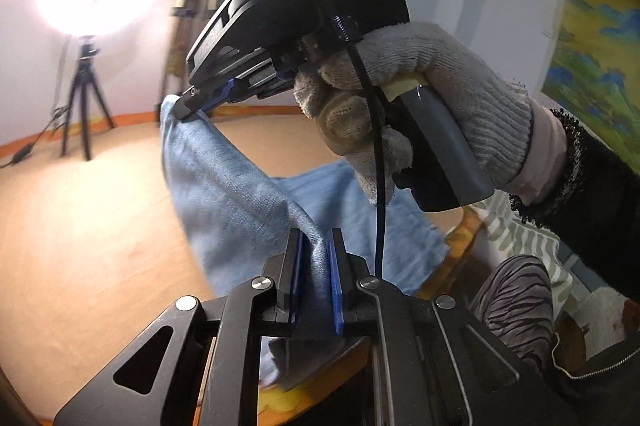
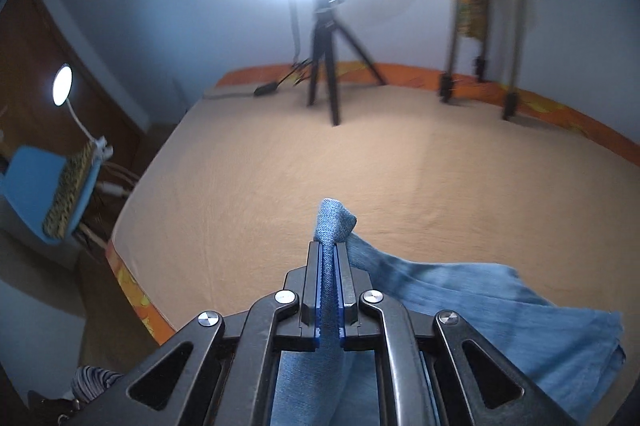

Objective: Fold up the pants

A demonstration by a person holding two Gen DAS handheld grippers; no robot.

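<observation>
Both grippers lift one edge of the pants clear of the bed.

The left gripper [image 1: 316,266] has its jaws pinching a ridge of the blue pants [image 1: 224,186]; the right gripper [image 2: 329,290], held in a gloved hand [image 1: 420,98], pinches a bunched corner. The remaining cloth trails onto the tan bed [image 2: 280,166]. Risk: the right hold takes only a narrow wad of fabric, so tension between the grippers could pull it free, and the hanging layers may crease unevenly.

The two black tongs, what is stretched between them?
In the left wrist view, the light blue denim pants span from the left tongs up to the right tongs; both are shut on the fabric.
</observation>
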